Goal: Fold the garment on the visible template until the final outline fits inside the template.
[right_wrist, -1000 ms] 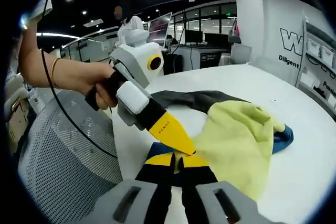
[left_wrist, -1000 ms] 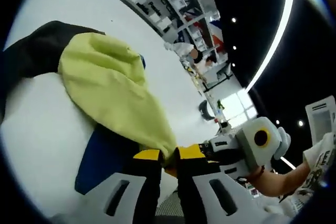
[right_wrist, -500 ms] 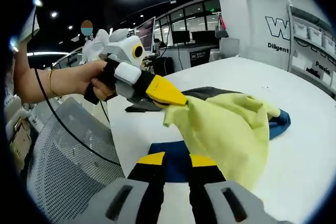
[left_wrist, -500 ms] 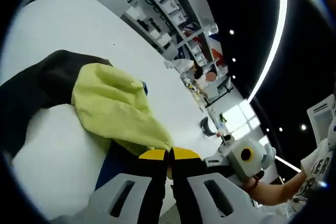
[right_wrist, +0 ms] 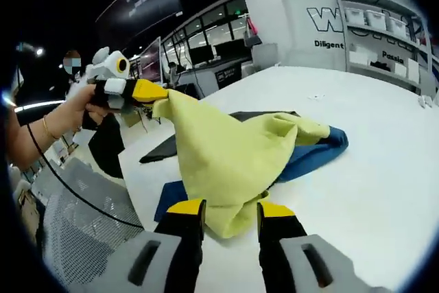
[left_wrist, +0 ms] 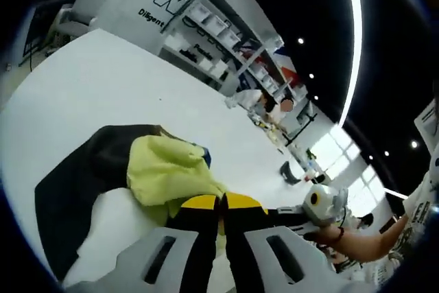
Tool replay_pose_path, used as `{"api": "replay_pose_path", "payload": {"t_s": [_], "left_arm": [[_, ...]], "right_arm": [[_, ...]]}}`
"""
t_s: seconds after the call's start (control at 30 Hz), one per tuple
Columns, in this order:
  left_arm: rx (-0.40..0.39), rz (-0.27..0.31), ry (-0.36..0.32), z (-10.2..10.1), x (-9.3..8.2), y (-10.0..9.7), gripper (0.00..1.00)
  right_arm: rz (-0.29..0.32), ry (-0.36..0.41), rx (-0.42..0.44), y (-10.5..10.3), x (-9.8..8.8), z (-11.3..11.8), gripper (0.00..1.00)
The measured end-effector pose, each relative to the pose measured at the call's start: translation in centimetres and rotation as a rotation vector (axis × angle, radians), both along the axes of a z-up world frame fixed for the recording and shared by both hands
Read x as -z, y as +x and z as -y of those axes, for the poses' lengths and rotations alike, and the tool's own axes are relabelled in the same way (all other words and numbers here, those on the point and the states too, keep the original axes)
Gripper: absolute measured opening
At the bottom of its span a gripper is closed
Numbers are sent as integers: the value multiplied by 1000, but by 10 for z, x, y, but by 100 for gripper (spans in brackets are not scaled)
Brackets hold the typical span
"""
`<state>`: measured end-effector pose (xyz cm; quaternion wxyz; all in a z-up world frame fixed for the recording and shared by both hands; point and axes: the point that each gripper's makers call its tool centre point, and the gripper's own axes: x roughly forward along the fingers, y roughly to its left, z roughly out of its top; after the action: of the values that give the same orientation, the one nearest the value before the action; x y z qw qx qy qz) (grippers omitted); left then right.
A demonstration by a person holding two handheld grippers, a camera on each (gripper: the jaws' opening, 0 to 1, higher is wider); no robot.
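Observation:
A yellow garment (right_wrist: 226,152) lies bunched on the white table (right_wrist: 370,169), with a blue part (right_wrist: 312,154) under it. A dark flat sheet (right_wrist: 206,128) lies behind it. My left gripper (right_wrist: 159,92), held in a hand, is shut on a corner of the garment and holds it up at the left. In the left gripper view its tips (left_wrist: 221,204) pinch the yellow cloth (left_wrist: 168,169) beside the dark sheet (left_wrist: 82,183). My right gripper (right_wrist: 230,209) stands open at the garment's near hem, with cloth showing in the gap. It also shows in the left gripper view as the right gripper (left_wrist: 317,204).
A grey mesh surface (right_wrist: 68,238) lies past the table's near left edge. Shelves with white bins (right_wrist: 384,22) stand against the far wall. Bare table spreads to the right of the garment. A person's forearm (right_wrist: 41,128) reaches in from the left.
My right gripper has opened and let go of the yellow cloth. My left gripper, still shut on the corner, has carried it up and away, stretching the garment out.

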<state>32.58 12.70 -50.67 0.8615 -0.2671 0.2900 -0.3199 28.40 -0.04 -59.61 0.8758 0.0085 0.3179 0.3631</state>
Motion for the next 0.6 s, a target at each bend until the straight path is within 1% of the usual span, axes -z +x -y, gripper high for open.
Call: {"api": "replay_pose_path", "payload": {"t_s": [0.1,0.2,0.33,0.4,0.5,0.57,0.6], "left_arm": [[-18,17,25,-7,-4,6,0],[-49,32,69,-21,-6,12,0],[-91,55,137,-44,-9,21,0],[-106,64,156,-52,-13,25,0],[-141,102,186,-64,-25,34,0],[-152,110,197,-67,-29,37,0],[-152,120,208,-67,-30,39,0]], "right_arm": [[-9,4,19,-2,4,-2,28],[-38,1,41,-1,11,-2,29],[-56,-1,78,3,15,2,29],[-62,0,88,2,16,1,30],[-76,-21,97,-4,20,-3,34],[-90,-34,114,-8,24,-8,36],[-93,-38,117,-12,26,-14,36]]}}
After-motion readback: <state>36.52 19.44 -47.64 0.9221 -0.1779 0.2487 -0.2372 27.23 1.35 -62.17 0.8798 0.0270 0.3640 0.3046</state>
